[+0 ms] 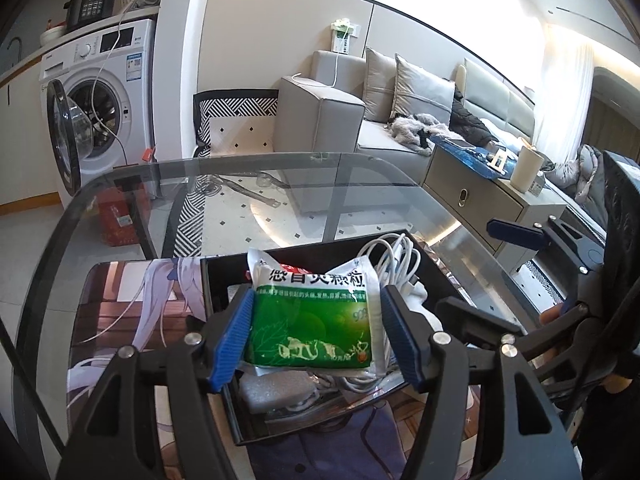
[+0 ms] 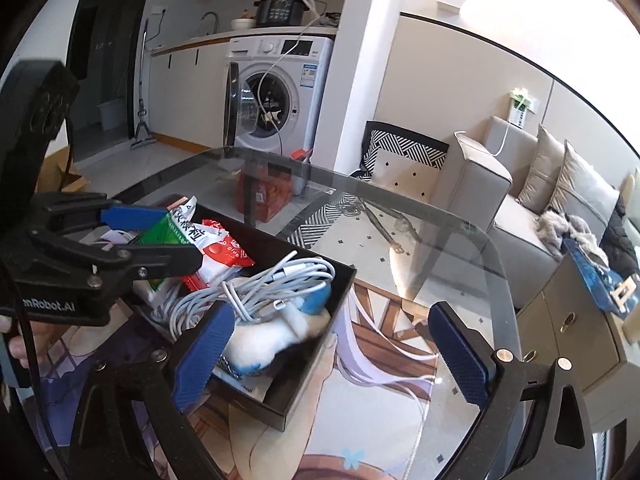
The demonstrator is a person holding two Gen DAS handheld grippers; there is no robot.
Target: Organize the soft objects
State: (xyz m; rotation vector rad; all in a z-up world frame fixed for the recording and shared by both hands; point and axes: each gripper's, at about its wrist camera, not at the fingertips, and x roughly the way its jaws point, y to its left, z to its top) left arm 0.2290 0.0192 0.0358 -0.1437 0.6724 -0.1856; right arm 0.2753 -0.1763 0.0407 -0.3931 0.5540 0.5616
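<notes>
Black-framed grippers [image 1: 316, 336] [image 2: 334, 354] w/ ribbed blue pads, silver screws, "enRobot.AI" print.

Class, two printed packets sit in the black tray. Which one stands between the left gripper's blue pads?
The green and white packet, flanked by the left gripper pads. The red and white packet lies behind it, mostly hidden.

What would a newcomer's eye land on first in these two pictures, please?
Probably the green packet, between the left gripper pads over the black tray on the glass table. Next, the coiled white cable and white plush toy inside it, by the wide-open right gripper.
</notes>
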